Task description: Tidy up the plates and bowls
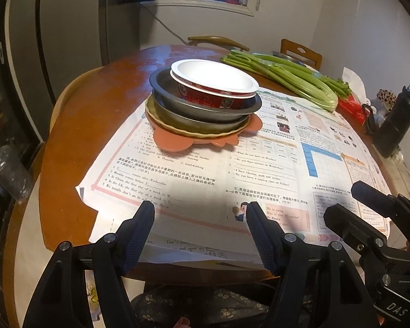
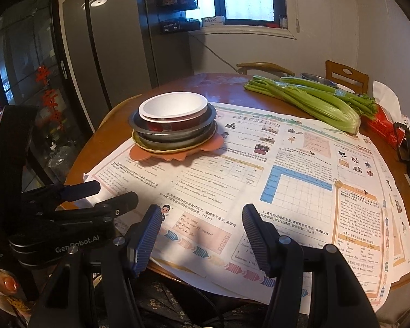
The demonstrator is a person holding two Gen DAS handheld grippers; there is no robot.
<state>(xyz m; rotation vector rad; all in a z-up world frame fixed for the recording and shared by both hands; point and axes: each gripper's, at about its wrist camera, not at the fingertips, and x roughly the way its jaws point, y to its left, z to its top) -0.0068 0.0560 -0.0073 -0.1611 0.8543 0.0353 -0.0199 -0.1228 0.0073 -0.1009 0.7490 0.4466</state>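
A stack of dishes stands on the round wooden table (image 1: 95, 104). From the top: a red-and-white paper bowl (image 1: 213, 80) (image 2: 172, 109), metal bowls (image 1: 202, 109) (image 2: 175, 134), a yellowish plate (image 1: 194, 132) (image 2: 161, 150) and an orange flower-shaped plate (image 1: 175, 143) (image 2: 161, 155). My left gripper (image 1: 199, 210) is open and empty, low at the table's near edge, well short of the stack. My right gripper (image 2: 202, 213) is open and empty, beside the left one. Each gripper shows in the other's view, the right one (image 1: 374, 207) and the left one (image 2: 106, 194).
Printed worksheets (image 1: 259, 169) (image 2: 287, 180) cover the table's near half. A celery bunch (image 1: 287, 79) (image 2: 314, 98) lies at the back right, with a red box (image 2: 385, 128) and a dark bottle (image 1: 399, 120) at the right edge. Chairs (image 2: 347, 75) and a refrigerator (image 2: 109, 49) stand behind.
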